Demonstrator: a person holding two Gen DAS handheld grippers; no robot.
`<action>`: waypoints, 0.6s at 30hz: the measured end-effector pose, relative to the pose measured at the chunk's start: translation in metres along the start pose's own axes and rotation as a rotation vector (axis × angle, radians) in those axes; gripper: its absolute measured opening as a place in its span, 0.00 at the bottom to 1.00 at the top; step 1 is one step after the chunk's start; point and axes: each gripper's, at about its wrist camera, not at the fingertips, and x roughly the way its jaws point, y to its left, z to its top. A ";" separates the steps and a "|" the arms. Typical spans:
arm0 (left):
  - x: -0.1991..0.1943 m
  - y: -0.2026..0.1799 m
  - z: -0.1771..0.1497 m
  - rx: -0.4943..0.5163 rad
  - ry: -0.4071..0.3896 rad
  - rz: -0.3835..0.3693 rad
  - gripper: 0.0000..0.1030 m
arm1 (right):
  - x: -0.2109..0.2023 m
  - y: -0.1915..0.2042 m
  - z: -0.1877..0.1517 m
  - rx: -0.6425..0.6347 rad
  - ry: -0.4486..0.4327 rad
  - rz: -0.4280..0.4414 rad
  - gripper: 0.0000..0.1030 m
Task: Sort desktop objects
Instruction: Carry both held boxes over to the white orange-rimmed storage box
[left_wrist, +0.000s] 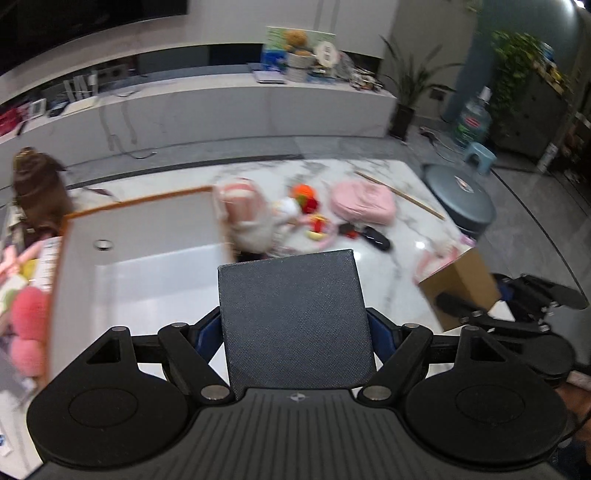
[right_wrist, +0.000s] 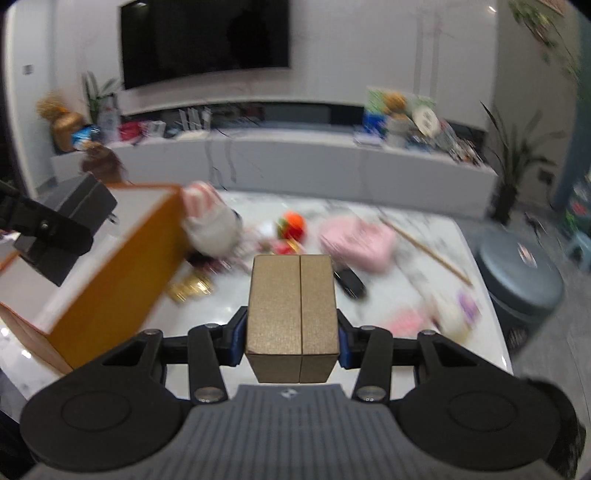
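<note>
My left gripper (left_wrist: 295, 328) is shut on a dark grey box (left_wrist: 293, 317), held above the edge of a large open orange box (left_wrist: 136, 254) with a white inside. My right gripper (right_wrist: 291, 339) is shut on a gold box (right_wrist: 292, 314), held over the marble table (right_wrist: 424, 273). The gold box and right gripper also show at the right of the left wrist view (left_wrist: 461, 291). The left gripper with the dark box shows at the left of the right wrist view (right_wrist: 70, 221), over the orange box (right_wrist: 122, 280).
On the table lie a pink pouch (left_wrist: 364, 203), a white and pink bag (left_wrist: 243, 214), toy fruit (left_wrist: 304, 197), a black remote-like object (left_wrist: 375, 238), a wooden stick (left_wrist: 400, 195) and pink items (left_wrist: 26, 325) left of the orange box. A round grey stool (left_wrist: 460, 195) stands right of the table.
</note>
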 end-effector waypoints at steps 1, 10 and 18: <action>-0.002 0.009 0.001 -0.002 -0.002 0.017 0.89 | 0.000 0.007 0.007 -0.014 -0.015 0.016 0.46; -0.001 0.083 -0.008 -0.044 0.031 0.089 0.89 | 0.007 0.080 0.053 -0.189 -0.078 0.154 0.46; 0.019 0.113 -0.015 -0.047 0.095 0.086 0.89 | 0.029 0.149 0.057 -0.455 -0.093 0.268 0.46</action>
